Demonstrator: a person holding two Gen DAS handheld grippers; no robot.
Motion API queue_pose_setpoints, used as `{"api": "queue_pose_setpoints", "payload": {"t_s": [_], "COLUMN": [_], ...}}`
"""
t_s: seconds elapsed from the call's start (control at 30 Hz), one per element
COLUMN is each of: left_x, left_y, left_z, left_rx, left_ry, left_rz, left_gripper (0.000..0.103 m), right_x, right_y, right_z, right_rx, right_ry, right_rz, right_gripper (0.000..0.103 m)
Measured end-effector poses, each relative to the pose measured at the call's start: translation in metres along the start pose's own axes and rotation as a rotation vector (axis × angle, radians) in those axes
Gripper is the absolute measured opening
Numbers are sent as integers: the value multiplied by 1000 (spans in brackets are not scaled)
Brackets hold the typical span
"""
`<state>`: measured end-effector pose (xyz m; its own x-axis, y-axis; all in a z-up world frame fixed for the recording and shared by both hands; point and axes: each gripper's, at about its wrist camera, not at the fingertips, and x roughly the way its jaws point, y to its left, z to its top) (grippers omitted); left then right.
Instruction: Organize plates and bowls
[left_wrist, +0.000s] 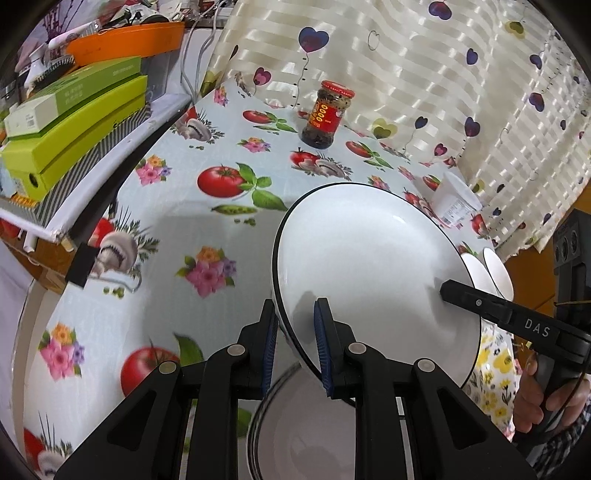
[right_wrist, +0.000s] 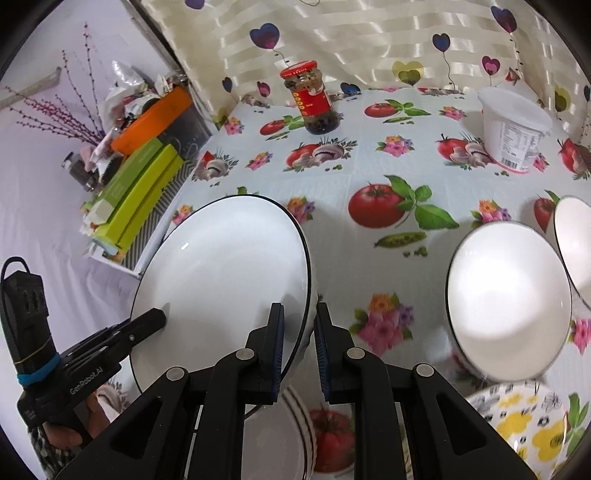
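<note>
A large white plate with a black rim (left_wrist: 369, 266) is held tilted above the table, one gripper on each side. My left gripper (left_wrist: 297, 347) is shut on its near rim; it shows in the right wrist view (right_wrist: 147, 325) at the plate's (right_wrist: 229, 273) left edge. My right gripper (right_wrist: 299, 350) is shut on the plate's opposite rim; it shows in the left wrist view (left_wrist: 454, 291). Another white plate (left_wrist: 314, 435) lies below, also in the right wrist view (right_wrist: 280, 443). Two white bowls (right_wrist: 506, 302) (right_wrist: 576, 243) stand at the right.
A flowered yellow plate (right_wrist: 524, 424) lies at the front right. A sauce jar (right_wrist: 312, 98) and a white tub (right_wrist: 513, 129) stand at the back by the curtain. Green boxes (right_wrist: 136, 192) and an orange tray (right_wrist: 155, 118) crowd the left side.
</note>
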<state>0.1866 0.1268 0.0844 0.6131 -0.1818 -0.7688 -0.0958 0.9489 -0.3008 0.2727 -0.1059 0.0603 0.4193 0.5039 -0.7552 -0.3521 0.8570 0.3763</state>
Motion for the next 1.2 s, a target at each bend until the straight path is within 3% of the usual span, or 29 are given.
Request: {"api": "queue_pose_setpoints", "payload": {"t_s": [0.73, 1.2], "left_x": [-20, -25], "left_y": [9, 10], "left_z": [-63, -84], "left_rx": [-25, -16], "left_ry": [17, 27], "left_rz": [2, 7], "left_gripper": [21, 21], "right_x": [-17, -22], "right_y": [13, 17], "right_z": [-71, -100], "right_rx": [0, -9], "right_ry": [0, -3], "right_rz": [8, -19], "right_gripper": [16, 16]}}
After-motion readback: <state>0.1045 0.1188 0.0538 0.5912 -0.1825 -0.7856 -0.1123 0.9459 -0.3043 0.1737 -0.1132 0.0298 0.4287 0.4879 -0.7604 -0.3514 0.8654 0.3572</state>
